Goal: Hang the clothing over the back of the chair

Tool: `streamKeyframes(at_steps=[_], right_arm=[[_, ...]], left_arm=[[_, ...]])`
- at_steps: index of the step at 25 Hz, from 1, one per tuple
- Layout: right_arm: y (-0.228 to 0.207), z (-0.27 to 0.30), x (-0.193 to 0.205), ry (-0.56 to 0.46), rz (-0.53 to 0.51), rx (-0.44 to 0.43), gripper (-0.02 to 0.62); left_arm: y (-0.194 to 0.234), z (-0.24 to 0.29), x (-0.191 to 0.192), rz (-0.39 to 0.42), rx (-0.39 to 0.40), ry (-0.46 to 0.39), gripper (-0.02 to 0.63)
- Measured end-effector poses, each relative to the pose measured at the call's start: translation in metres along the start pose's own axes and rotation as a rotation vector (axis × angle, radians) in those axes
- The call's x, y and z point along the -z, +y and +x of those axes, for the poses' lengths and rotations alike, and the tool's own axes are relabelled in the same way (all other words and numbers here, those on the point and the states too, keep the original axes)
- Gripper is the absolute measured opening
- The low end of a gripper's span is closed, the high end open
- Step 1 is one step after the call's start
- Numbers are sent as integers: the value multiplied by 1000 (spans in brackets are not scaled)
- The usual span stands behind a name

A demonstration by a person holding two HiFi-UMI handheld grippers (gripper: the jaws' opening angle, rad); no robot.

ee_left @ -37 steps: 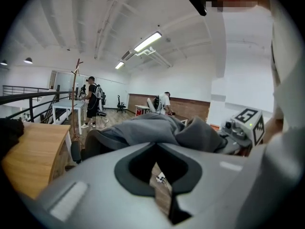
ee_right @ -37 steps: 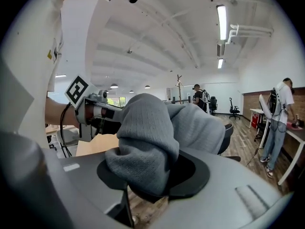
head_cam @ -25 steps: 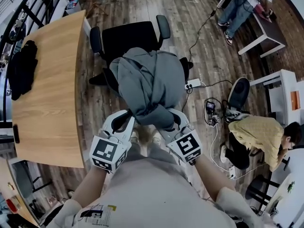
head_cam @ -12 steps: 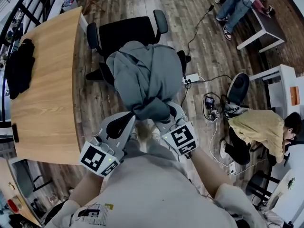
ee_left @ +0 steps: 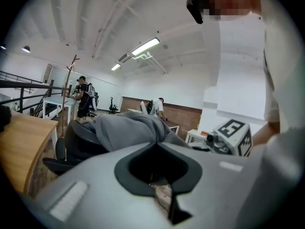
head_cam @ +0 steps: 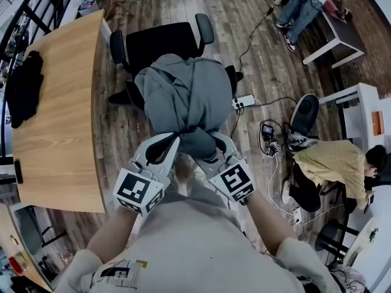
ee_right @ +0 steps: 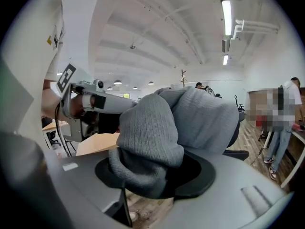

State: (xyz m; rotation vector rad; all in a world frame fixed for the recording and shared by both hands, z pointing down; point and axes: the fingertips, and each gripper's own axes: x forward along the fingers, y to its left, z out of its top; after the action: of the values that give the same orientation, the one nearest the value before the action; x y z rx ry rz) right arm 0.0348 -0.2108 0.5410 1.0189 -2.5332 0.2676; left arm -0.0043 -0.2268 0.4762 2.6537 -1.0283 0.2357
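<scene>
**Grey top over the chair back, its near end in the right jaws**

On the left runs a pale wooden table [head_cam: 61, 115] with a curved edge, and a black bundle [head_cam: 24, 84] lies on it. The left gripper [ee_left: 155, 144] has its jaws together. The dark-lined window between them holds nothing, and the cloth starts just beyond its tips. In the middle the grey garment [head_cam: 183, 93], soft and heavily creased, lies heaped over the back of the black chair [head_cam: 162, 41] and covers it. The seat and two rounded armrests show on the far side. The garment's near end narrows into a thick twist of ribbed knit that hangs toward the person. The right gripper [head_cam: 214, 151] has that twist between its jaws. They have just been opening a little, yet the knit fills the gap and bulges over the pads.
</scene>
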Motion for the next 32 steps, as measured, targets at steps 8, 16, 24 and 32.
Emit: streamKeyframes(at_steps=[8, 16, 24, 32], right_arm=[[22, -23, -1, -3, 21, -108, 370], [24, -47, -22, -54, 155, -80, 341], [32, -51, -42, -13, 136, -92, 244], [6, -61, -73, -118, 209, 45, 132]], left_arm=[[4, 6, 15, 71, -11, 52, 2], [8, 7, 28, 58, -30, 101, 2], [10, 7, 37, 118, -88, 220, 2], [0, -10, 14, 124, -93, 221, 3]])
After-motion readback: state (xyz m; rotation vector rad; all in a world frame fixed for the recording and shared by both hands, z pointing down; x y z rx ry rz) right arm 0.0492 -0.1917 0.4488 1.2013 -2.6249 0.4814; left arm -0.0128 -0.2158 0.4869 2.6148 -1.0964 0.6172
